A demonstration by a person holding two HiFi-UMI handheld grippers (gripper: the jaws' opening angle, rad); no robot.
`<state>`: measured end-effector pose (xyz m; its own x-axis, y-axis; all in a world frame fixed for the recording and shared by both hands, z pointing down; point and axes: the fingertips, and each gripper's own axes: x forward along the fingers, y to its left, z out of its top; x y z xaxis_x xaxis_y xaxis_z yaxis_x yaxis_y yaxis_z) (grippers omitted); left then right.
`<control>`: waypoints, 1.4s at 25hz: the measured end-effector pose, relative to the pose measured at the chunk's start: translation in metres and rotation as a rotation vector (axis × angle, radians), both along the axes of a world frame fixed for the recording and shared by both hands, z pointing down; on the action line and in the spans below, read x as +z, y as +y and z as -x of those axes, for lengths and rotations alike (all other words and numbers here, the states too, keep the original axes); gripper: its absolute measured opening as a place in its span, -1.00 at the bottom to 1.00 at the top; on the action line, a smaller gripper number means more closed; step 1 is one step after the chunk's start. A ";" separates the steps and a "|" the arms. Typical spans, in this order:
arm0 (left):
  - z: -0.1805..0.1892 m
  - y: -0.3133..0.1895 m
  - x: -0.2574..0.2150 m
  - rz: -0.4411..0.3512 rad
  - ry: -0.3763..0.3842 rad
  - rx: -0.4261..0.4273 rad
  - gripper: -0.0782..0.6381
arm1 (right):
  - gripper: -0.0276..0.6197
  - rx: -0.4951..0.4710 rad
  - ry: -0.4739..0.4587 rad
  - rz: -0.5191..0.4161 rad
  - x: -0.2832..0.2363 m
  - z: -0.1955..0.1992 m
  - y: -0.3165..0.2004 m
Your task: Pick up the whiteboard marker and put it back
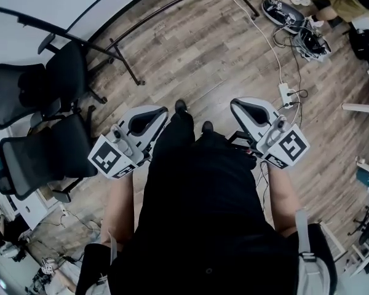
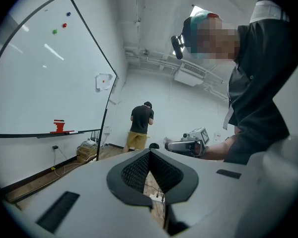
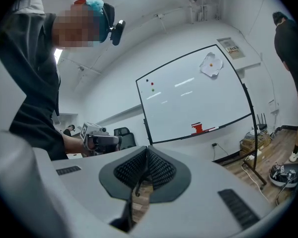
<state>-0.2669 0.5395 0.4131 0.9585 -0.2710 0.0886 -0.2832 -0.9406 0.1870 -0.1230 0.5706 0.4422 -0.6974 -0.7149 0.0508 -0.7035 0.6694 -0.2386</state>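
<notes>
Right gripper view puts what looks like the whiteboard marker (image 3: 212,129) right of centre on the board's tray (image 3: 233,121), well away; left gripper (image 2: 149,153) and right gripper (image 3: 148,151) both have jaws pressed together on nothing, so arriving unopened could knock it off.

The head view looks steeply down from above the person's torso onto the wood floor (image 1: 197,54), with the left gripper (image 1: 157,114) and right gripper (image 1: 240,105) close below it. The left gripper view sits low, very near behind its own closed fingers (image 2: 134,170), and faces roughly level across the room, with the whiteboard (image 2: 39,73) at its left. The right gripper view sits likewise behind its closed fingers and sees the same board farther off, near centre. Each gripper view also catches the other gripper and the person.
</notes>
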 end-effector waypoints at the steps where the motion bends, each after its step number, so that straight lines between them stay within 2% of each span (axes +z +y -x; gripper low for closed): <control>1: -0.001 -0.005 0.001 0.003 0.001 0.009 -0.76 | -0.85 0.004 0.000 0.002 0.001 0.002 -0.004; 9: -0.013 -0.074 0.017 0.041 0.043 0.085 -0.76 | -0.85 0.067 0.044 0.019 -0.002 0.000 -0.060; 13: -0.022 -0.126 0.015 0.025 0.091 0.103 -0.76 | -0.85 0.073 0.115 0.024 -0.002 -0.007 -0.112; 17: -0.009 -0.183 0.002 -0.002 0.144 0.102 -0.76 | -0.85 0.070 0.170 0.017 -0.021 0.004 -0.171; 21: 0.005 -0.234 -0.008 0.010 0.180 0.109 -0.76 | -0.85 0.064 0.211 0.006 -0.050 0.025 -0.217; 24: 0.006 -0.255 -0.001 0.042 0.183 0.146 -0.76 | -0.85 0.088 0.244 0.002 -0.056 0.028 -0.231; 27: -0.002 -0.270 0.003 0.060 0.193 0.180 -0.76 | -0.85 0.141 0.310 0.038 -0.041 0.009 -0.236; 31: -0.019 -0.281 0.008 0.077 0.192 0.213 -0.76 | -0.85 0.200 0.259 0.076 -0.031 -0.011 -0.246; 35: -0.033 -0.282 0.017 0.090 0.160 0.240 -0.76 | -0.85 0.174 0.302 0.058 -0.020 -0.017 -0.261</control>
<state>-0.2341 0.2571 0.4296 0.9979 -0.0326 -0.0557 -0.0146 -0.9547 0.2972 -0.1063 0.3094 0.4221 -0.5131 -0.8113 0.2801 -0.8502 0.5252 -0.0363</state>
